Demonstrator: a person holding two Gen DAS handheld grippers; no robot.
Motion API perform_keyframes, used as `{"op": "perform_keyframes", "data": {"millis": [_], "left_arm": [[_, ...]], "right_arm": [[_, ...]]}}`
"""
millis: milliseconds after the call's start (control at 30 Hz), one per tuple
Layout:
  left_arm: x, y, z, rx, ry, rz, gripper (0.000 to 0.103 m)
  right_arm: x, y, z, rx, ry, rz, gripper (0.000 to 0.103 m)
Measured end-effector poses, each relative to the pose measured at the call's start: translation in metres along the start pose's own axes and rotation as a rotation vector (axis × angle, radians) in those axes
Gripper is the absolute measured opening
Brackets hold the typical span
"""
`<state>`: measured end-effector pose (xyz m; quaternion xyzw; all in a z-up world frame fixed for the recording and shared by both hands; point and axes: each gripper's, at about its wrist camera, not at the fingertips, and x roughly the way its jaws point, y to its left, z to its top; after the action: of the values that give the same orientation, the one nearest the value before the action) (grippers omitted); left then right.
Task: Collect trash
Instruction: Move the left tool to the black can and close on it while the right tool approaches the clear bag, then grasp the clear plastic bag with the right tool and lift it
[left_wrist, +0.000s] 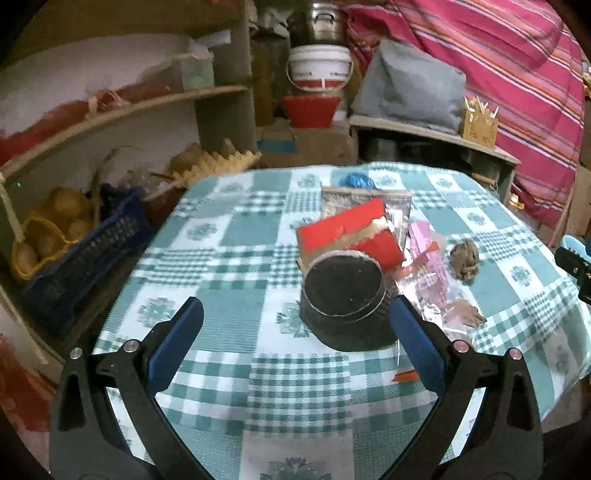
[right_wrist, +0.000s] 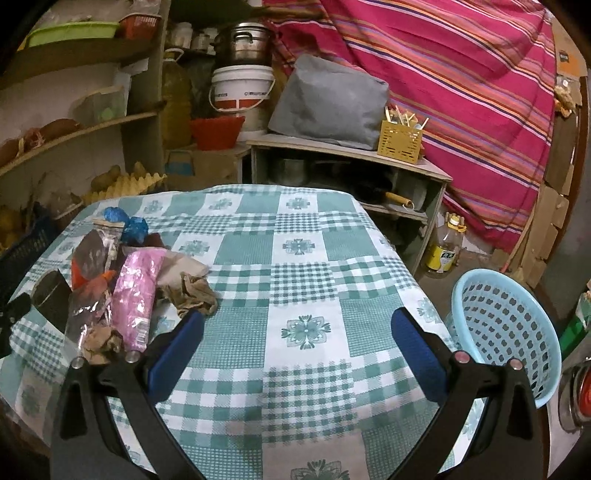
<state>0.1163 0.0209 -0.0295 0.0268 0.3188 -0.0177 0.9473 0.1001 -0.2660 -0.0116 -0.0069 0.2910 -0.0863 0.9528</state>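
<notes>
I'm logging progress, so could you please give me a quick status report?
Both grippers open, left, right, holding nothing. Trash pile on the table, uncollected. Basket empty at the table's right edge. Black can nearest the left fingers.
</notes>
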Motion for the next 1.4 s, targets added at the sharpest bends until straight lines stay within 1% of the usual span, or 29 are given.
{"op": "perform_keyframes", "data": {"millis": [100,167,267,367,500,600,667,700,733,767,800,833,933,1100,1167,1300,1333,1400], "left_arm": [[0.009,-0.004,-0.001,-0.004,0.005,0.004,0.098],[0.016,-0.005,0.0,-0.016,0.015,-0.007,0.098],[0.027,-0.007,0.002,-0.031,0.029,-0.051,0.098],[0.035,-0.014,0.003,-0.011,0.033,-0.044,0.098],[0.041,-0.021,0.006,0.022,0.022,-0.013,0.098],[0.047,-0.016,0.008,0.005,0.037,-0.028,0.098],[0.051,-0.012,0.008,-0.009,0.048,-0.053,0.097],[0.051,-0.011,0.009,-0.014,0.049,-0.068,0.093],[0.051,-0.011,0.009,-0.015,0.049,-0.084,0.085],[0.051,-0.012,0.009,-0.012,0.052,-0.111,0.08],[0.049,-0.013,0.009,-0.007,0.055,-0.14,0.069],[0.049,-0.014,0.009,-0.003,0.056,-0.15,0.067],[0.044,-0.016,0.006,0.02,0.051,-0.148,0.067],[0.022,-0.004,0.002,0.007,0.031,-0.16,0.067],[0.014,0.003,0.0,0.003,0.02,-0.15,0.067],[-0.001,0.019,-0.002,0.014,-0.018,-0.085,0.067],[-0.003,0.024,-0.003,0.014,-0.023,-0.062,0.067],[-0.003,0.033,-0.003,0.005,-0.018,-0.046,0.067]], "right_arm": [[-0.001,0.002,0.001,-0.012,-0.01,-0.01,0.099],[-0.001,0.003,0.001,-0.016,-0.012,-0.014,0.099],[0.0,0.004,0.001,-0.013,-0.006,-0.011,0.099],[0.0,0.004,0.002,-0.017,-0.005,-0.013,0.099],[0.003,0.006,0.002,-0.031,-0.007,-0.02,0.099],[0.005,0.01,0.001,-0.04,-0.004,-0.019,0.099],[0.006,0.012,0.001,-0.041,0.0,-0.009,0.099],[0.007,0.013,0.002,-0.04,0.001,-0.007,0.099],[0.007,0.014,0.002,-0.036,0.002,-0.004,0.099],[0.007,0.015,0.003,-0.033,0.002,-0.004,0.099],[0.007,0.017,0.004,-0.027,0.0,-0.002,0.099],[0.006,0.019,0.005,-0.018,-0.006,0.013,0.099],[0.003,0.027,0.006,-0.016,-0.022,0.038,0.099],[-0.001,0.054,0.004,-0.065,-0.032,0.088,0.099],[-0.003,0.066,0.004,-0.084,-0.031,0.105,0.099],[-0.006,0.091,0.004,-0.112,-0.028,0.158,0.099],[-0.007,0.096,0.003,-0.117,-0.028,0.166,0.099],[-0.008,0.109,0.003,-0.135,-0.024,0.189,0.099]]}}
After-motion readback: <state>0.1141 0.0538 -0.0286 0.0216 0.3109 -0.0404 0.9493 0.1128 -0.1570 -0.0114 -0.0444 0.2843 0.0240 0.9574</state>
